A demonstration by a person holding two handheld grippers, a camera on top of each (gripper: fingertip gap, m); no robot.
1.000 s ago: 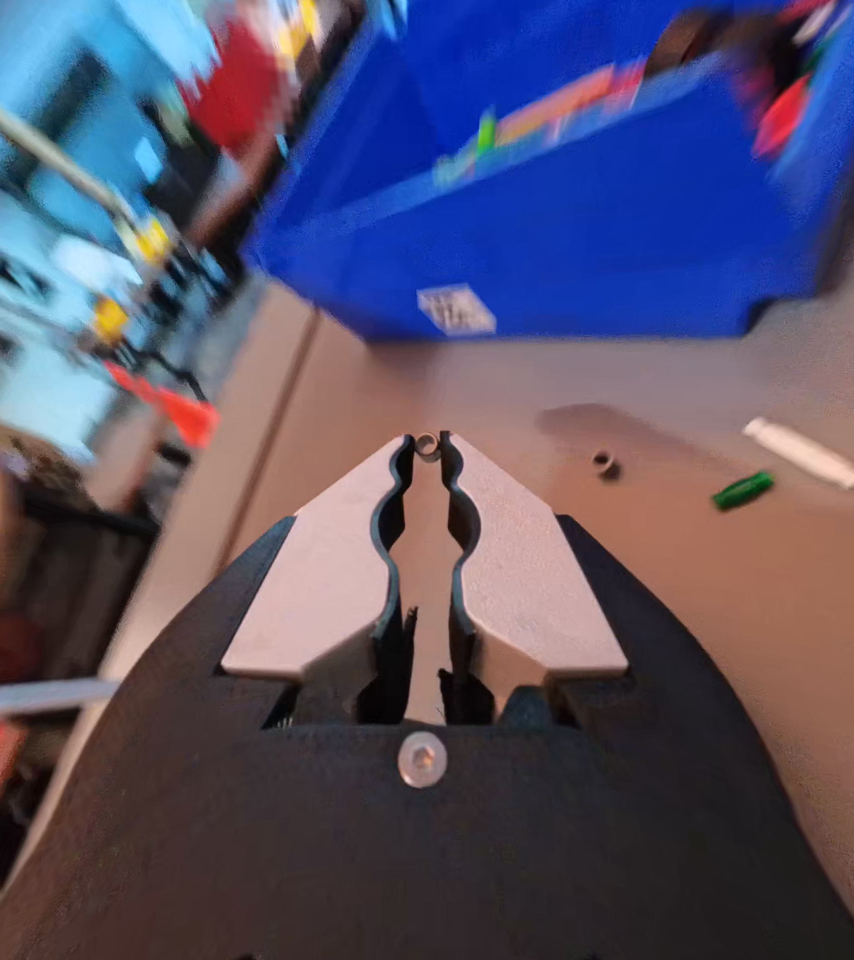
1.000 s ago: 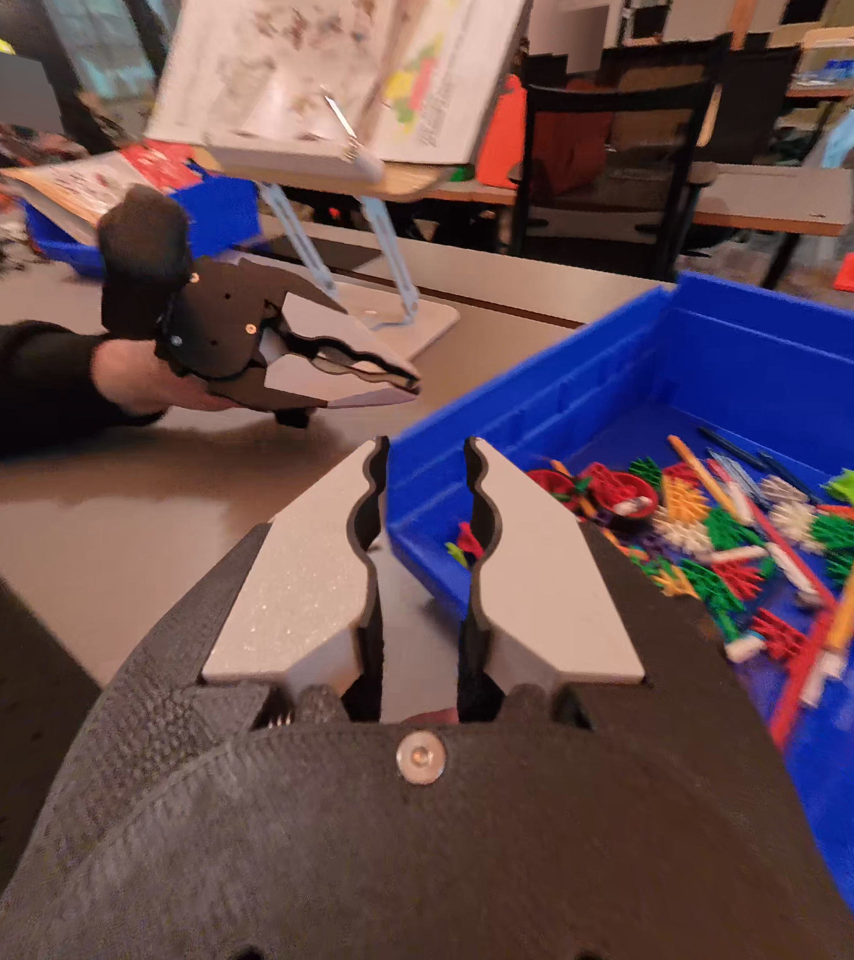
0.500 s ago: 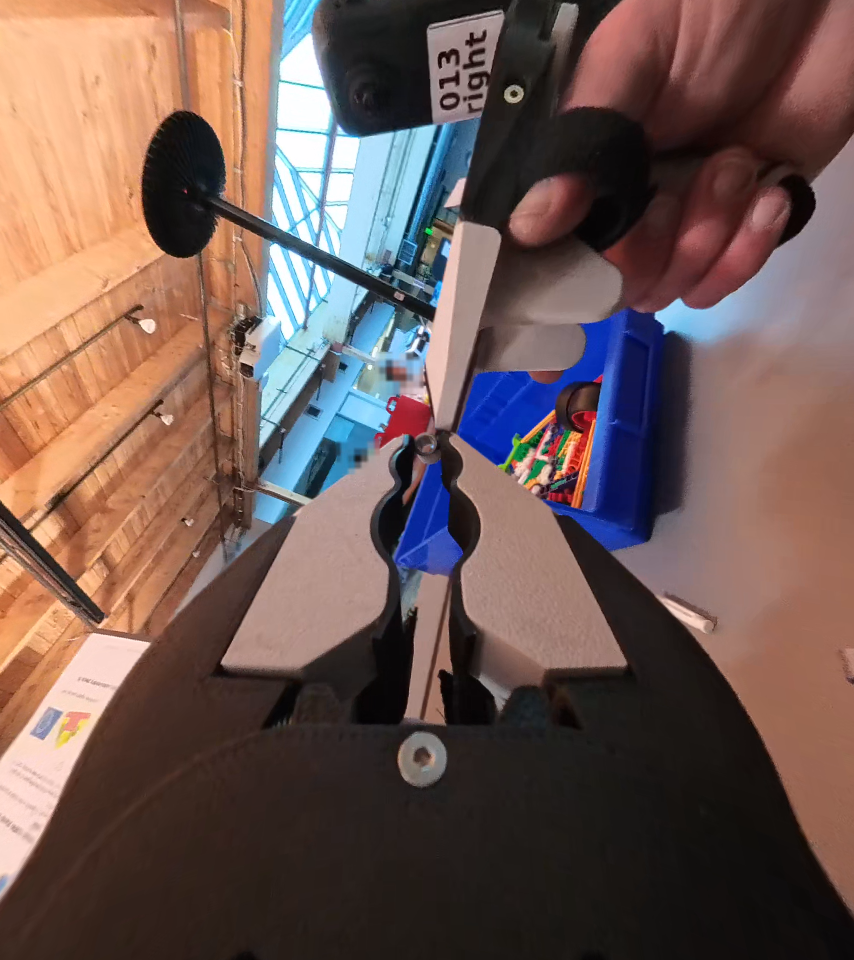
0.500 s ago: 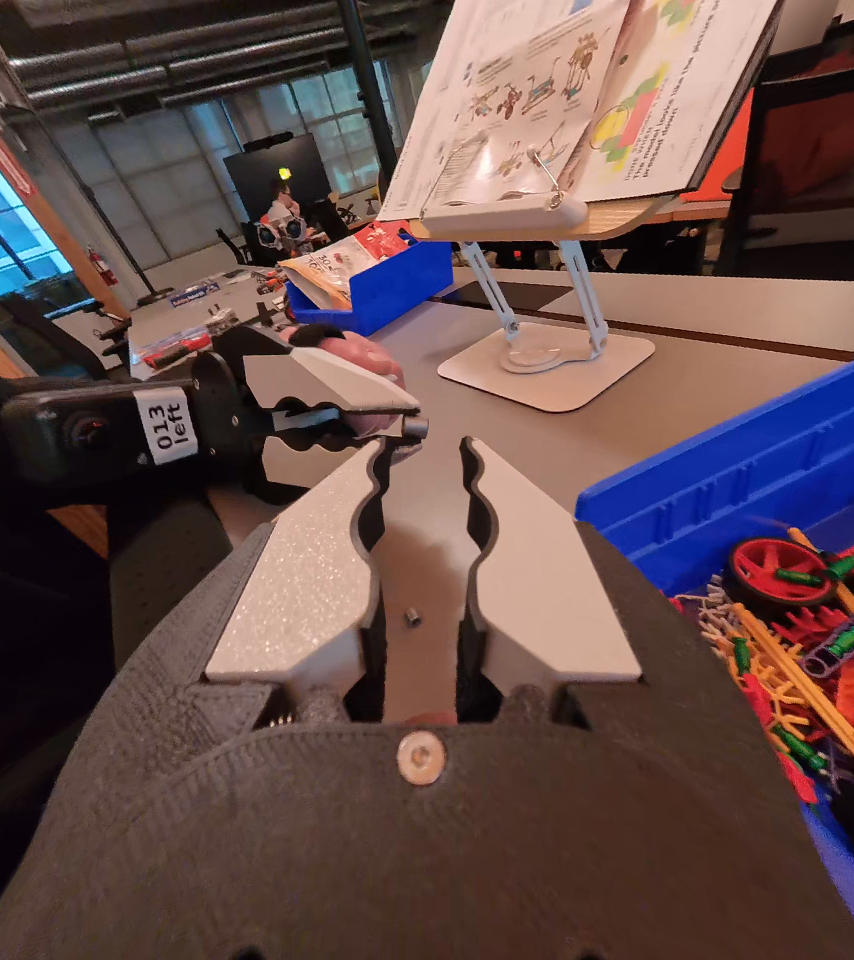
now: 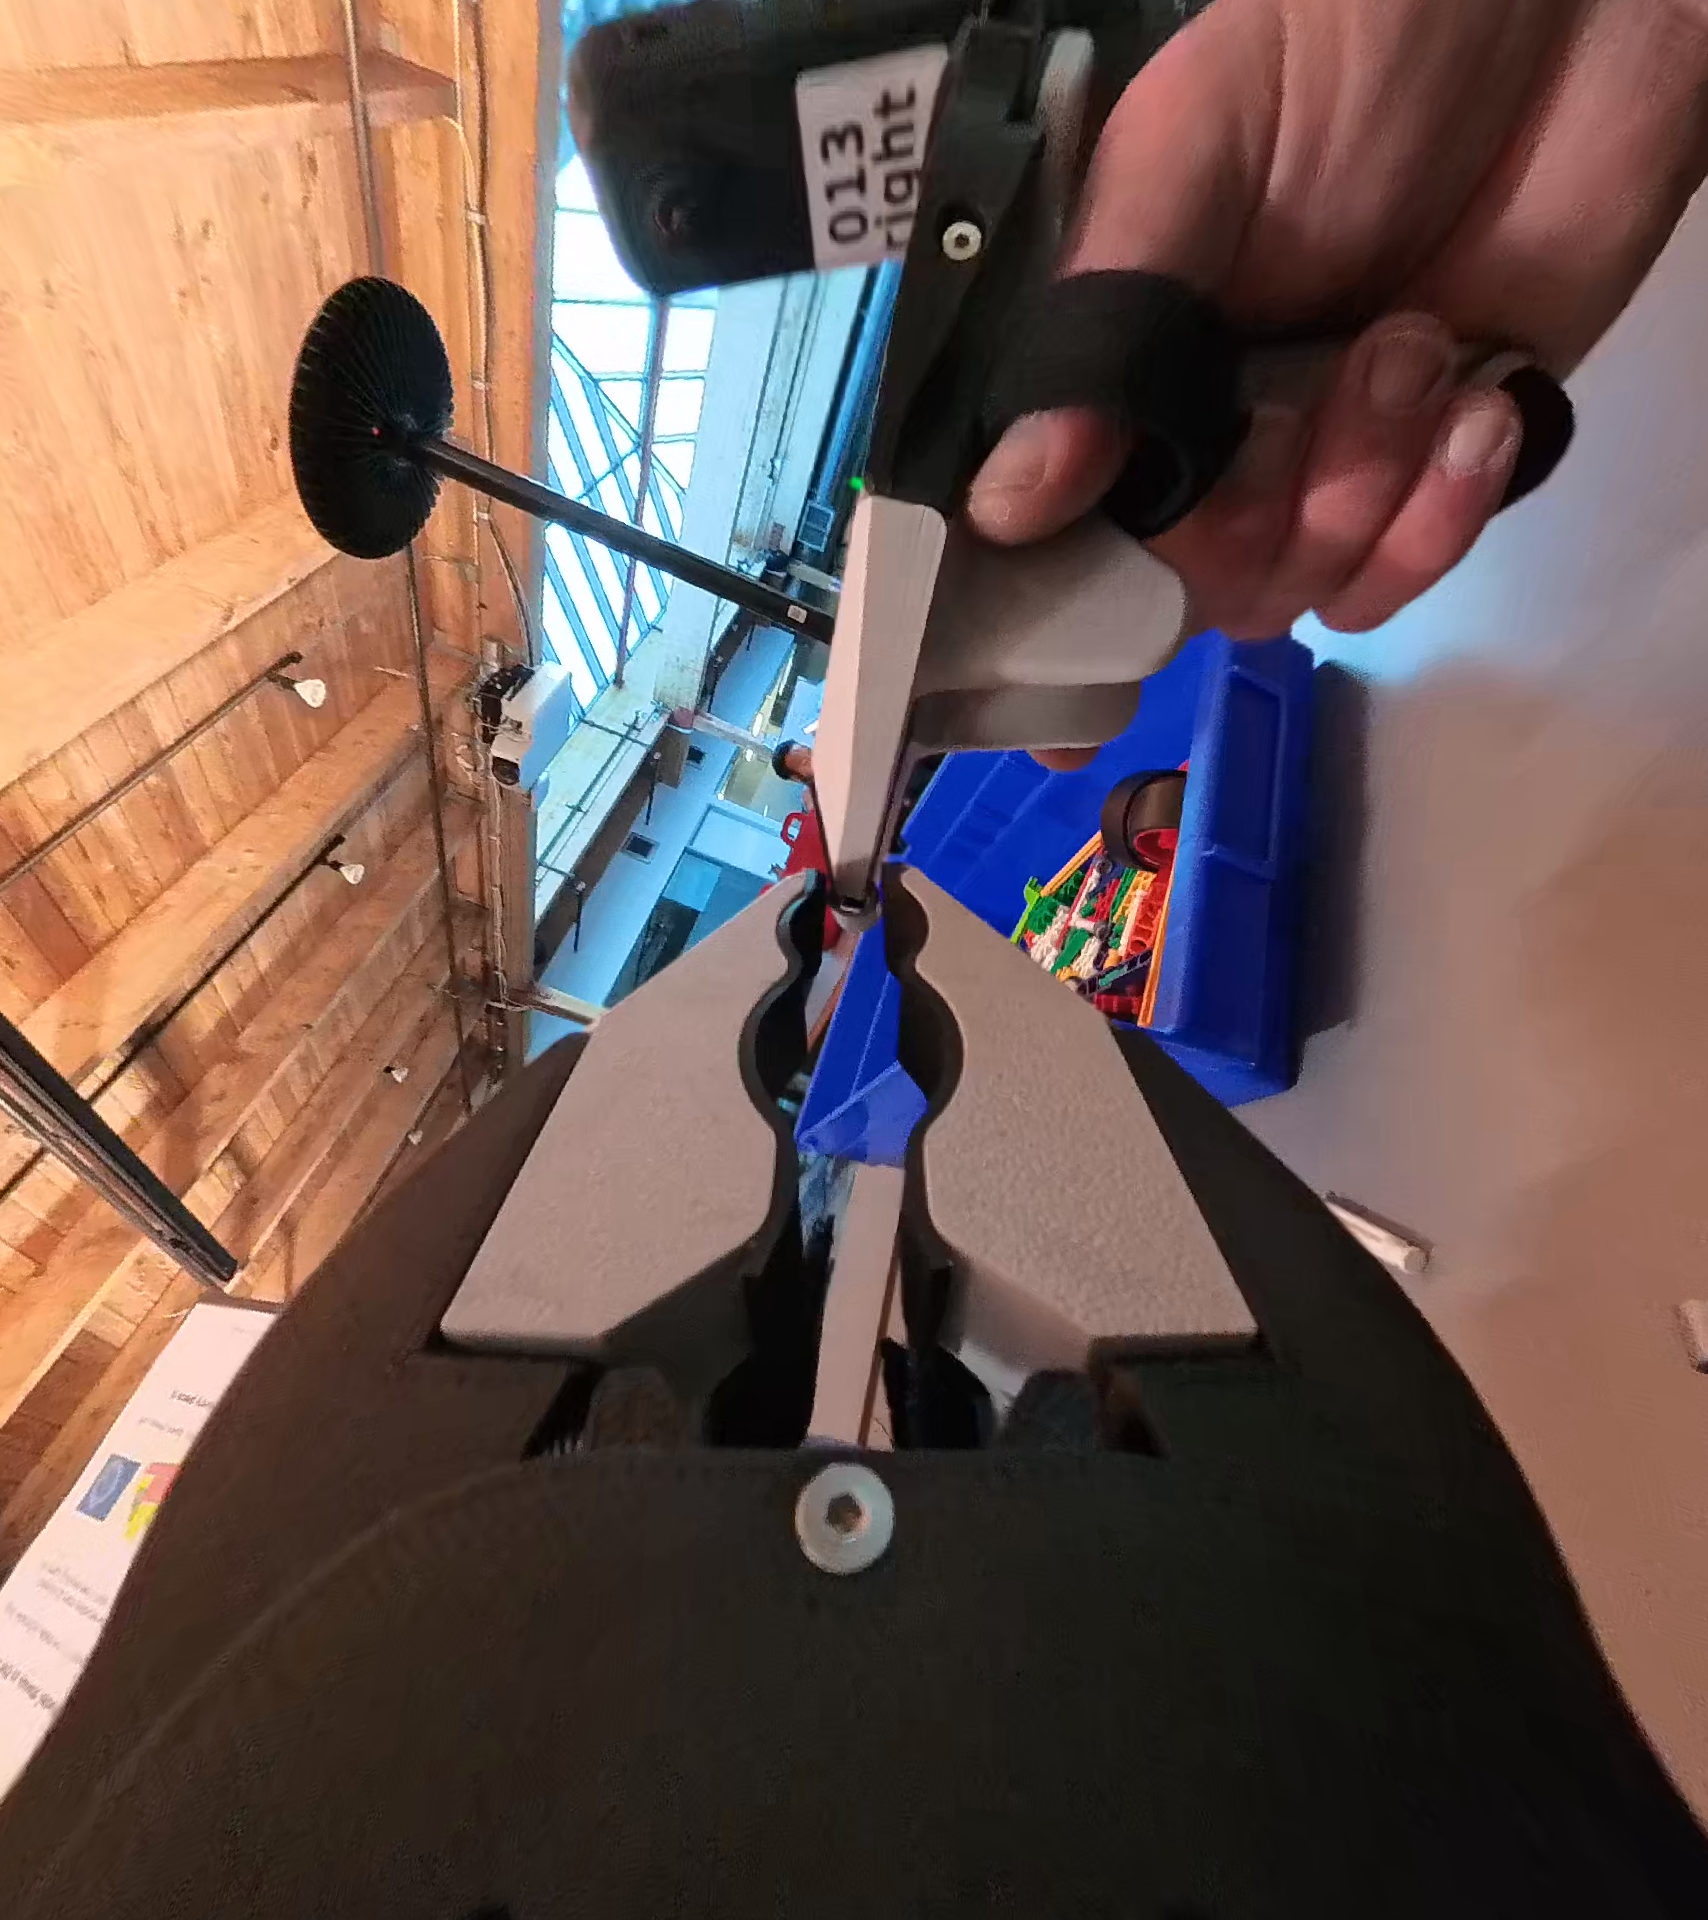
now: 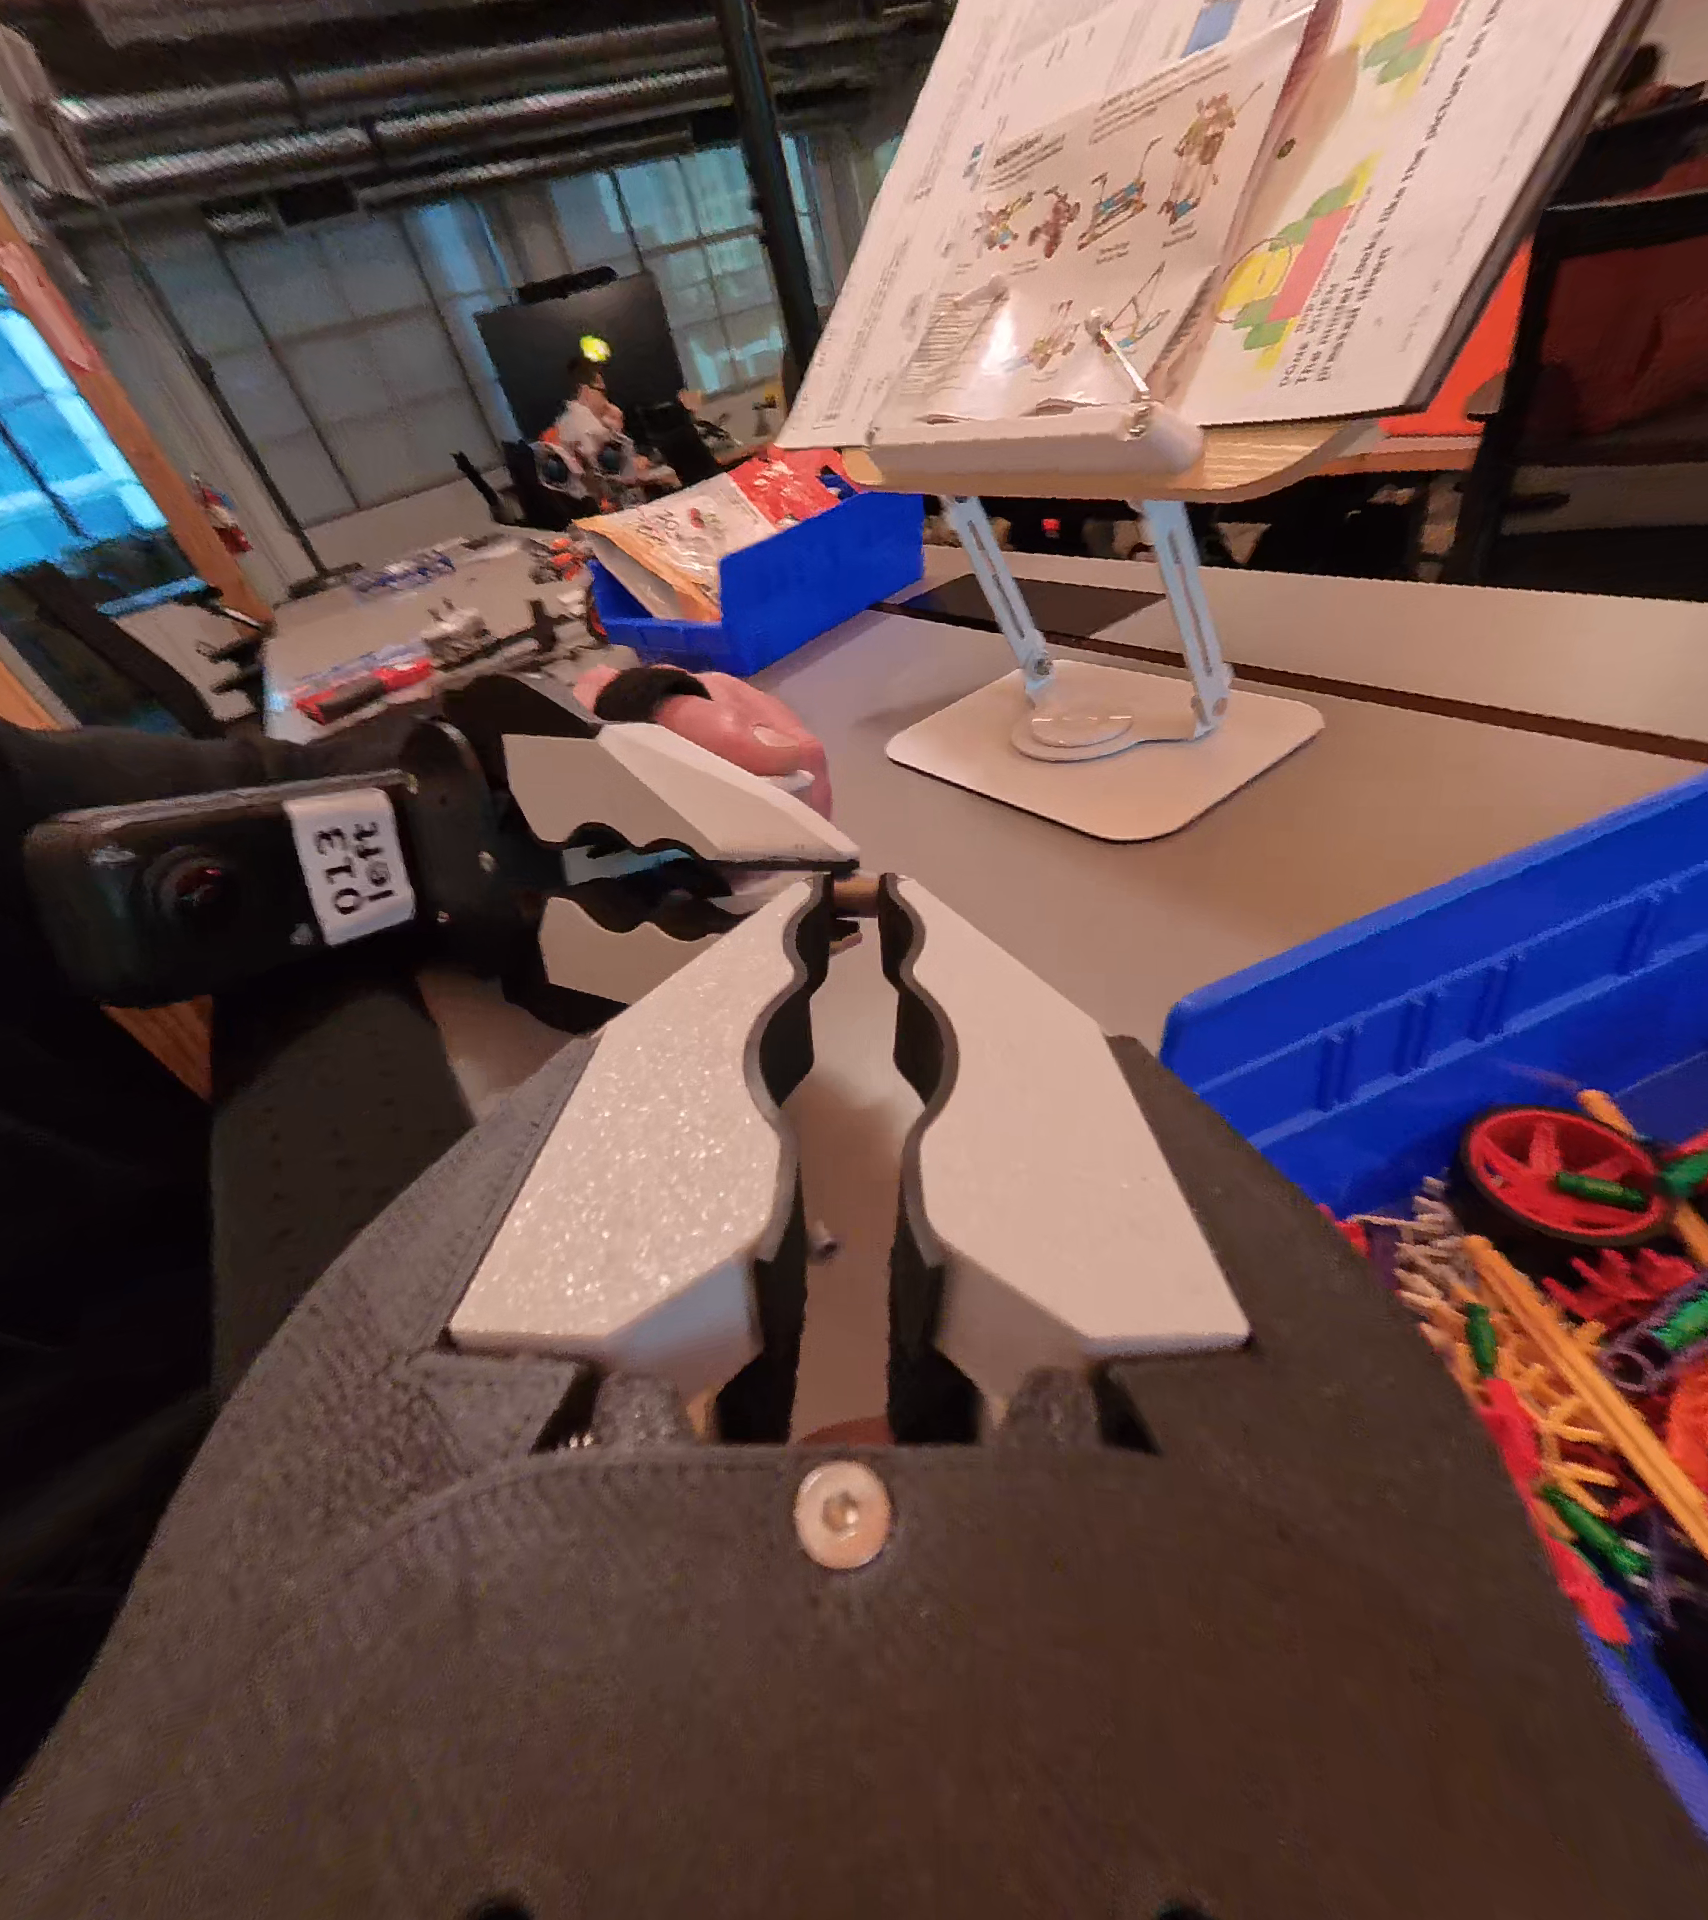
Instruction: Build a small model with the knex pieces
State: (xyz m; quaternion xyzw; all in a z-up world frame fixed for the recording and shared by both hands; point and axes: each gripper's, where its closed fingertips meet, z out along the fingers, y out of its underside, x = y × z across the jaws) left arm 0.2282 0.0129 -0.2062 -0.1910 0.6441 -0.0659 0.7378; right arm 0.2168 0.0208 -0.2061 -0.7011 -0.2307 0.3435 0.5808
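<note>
My left gripper (image 5: 850, 920) is shut on a small grey spacer ring (image 5: 852, 912), held up in the air at its fingertips. My right gripper (image 6: 850, 902) has its tips closed on the same spacer (image 6: 860, 891), meeting the left gripper (image 6: 842, 868) tip to tip at a right angle. In the left wrist view the right gripper (image 5: 850, 883) comes down from above, held by a hand (image 5: 1349, 312). Both grippers are above the grey table (image 6: 1193, 914), left of the blue bin.
A blue bin (image 6: 1452, 987) of coloured construction-toy pieces, with a red wheel (image 6: 1546, 1184), stands at the right. An open instruction book on a white stand (image 6: 1099, 727) is behind. A white rod (image 5: 1375, 1242) and a grey spacer (image 5: 1707, 1345) lie on the table. Both grippers' tips are roughly 20 cm from the red wheel (image 6: 1546, 1184).
My right gripper moved in to the left gripper's tips and closed from wide open onto the spacer. The left gripper kept its hold and barely moved over the last half second.
</note>
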